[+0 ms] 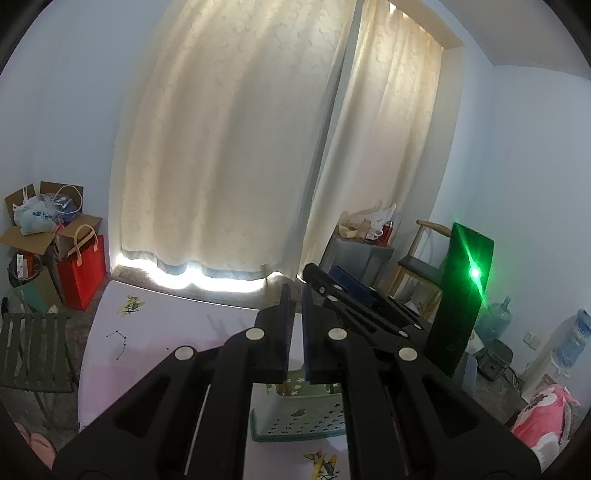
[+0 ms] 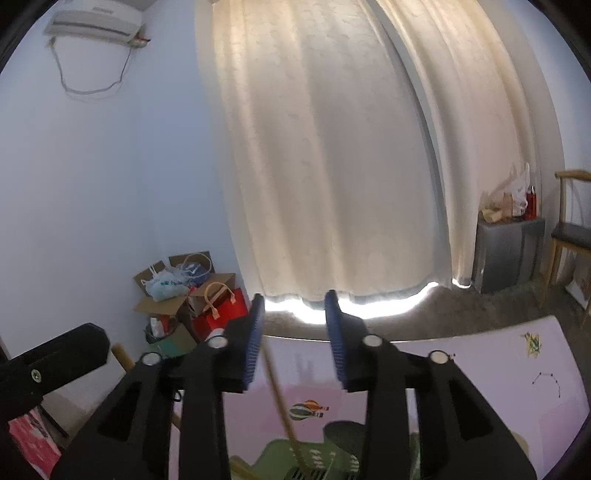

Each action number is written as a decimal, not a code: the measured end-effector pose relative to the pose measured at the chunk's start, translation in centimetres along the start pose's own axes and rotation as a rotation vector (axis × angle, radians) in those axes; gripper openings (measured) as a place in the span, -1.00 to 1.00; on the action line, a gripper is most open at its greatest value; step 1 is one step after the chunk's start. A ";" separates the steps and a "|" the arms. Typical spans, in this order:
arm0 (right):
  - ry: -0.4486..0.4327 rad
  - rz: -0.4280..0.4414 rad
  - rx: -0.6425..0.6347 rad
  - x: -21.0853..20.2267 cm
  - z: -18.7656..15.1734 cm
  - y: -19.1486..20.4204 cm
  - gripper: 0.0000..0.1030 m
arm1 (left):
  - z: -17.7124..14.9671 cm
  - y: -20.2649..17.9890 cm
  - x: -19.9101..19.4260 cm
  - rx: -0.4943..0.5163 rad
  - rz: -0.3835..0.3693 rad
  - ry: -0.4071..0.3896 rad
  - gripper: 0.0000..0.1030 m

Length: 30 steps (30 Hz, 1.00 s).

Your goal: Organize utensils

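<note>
Cream curtains (image 1: 236,147) are hung in two panels across the far wall, with daylight leaking under the hems, and one wall-mounted air conditioner (image 2: 96,20) is seen high in the right wrist view. One pink-topped table (image 1: 177,332) printed with small pictures fills the foreground. Two wooden chairs are counted: one beside a grey cabinet (image 2: 509,251) at the right (image 1: 424,258), and one folding slatted chair (image 1: 33,350) at the left. One pile of cardboard boxes (image 1: 37,229) with a red gift bag (image 1: 83,273) is stacked in the corner.

One green perforated utensil basket (image 1: 295,417) is set on the table, below and just ahead of both grippers. One thin wooden chopstick (image 2: 280,402) is seen slanting down into the basket; it runs between the blue pads (image 2: 255,339) of the right gripper (image 2: 293,332), close to the left pad, and whether it is touched there cannot be told. The jaws of the right gripper are parted to a moderate gap and no grip on the stick is seen.

The left gripper (image 1: 294,325) is nearly closed, only a narrow slit being left between its pads, and nothing is held in it.
</note>
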State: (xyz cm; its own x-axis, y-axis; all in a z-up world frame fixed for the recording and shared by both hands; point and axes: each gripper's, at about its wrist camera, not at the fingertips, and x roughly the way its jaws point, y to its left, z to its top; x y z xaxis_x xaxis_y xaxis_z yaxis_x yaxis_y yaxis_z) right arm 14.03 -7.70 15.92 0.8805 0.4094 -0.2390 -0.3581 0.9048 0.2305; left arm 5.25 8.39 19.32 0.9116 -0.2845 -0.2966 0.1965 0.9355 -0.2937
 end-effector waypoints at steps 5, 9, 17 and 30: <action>-0.030 0.017 0.026 -3.0 1.4 -0.4 -0.18 | 0.8 1.2 -3.3 -0.105 0.012 -0.023 -0.69; -0.050 0.033 0.043 -7.3 1.5 -0.4 -0.14 | -0.2 5.5 -5.6 -0.285 0.097 0.032 -0.69; 0.175 0.050 0.227 -12.7 -5.0 -2.1 -0.10 | -12.5 13.3 0.7 -0.510 0.168 0.534 -0.74; 0.545 0.064 0.083 -10.9 -16.1 1.3 -0.10 | -13.3 13.2 10.5 -0.303 0.319 0.668 -0.70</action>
State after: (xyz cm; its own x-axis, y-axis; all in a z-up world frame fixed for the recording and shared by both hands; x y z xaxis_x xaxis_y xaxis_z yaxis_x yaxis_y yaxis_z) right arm -1.06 -9.09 3.65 0.5621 0.4845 -0.6703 -0.3607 0.8729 0.3285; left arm 12.66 15.00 0.25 0.4797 -0.1674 -0.8613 -0.2314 0.9228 -0.3081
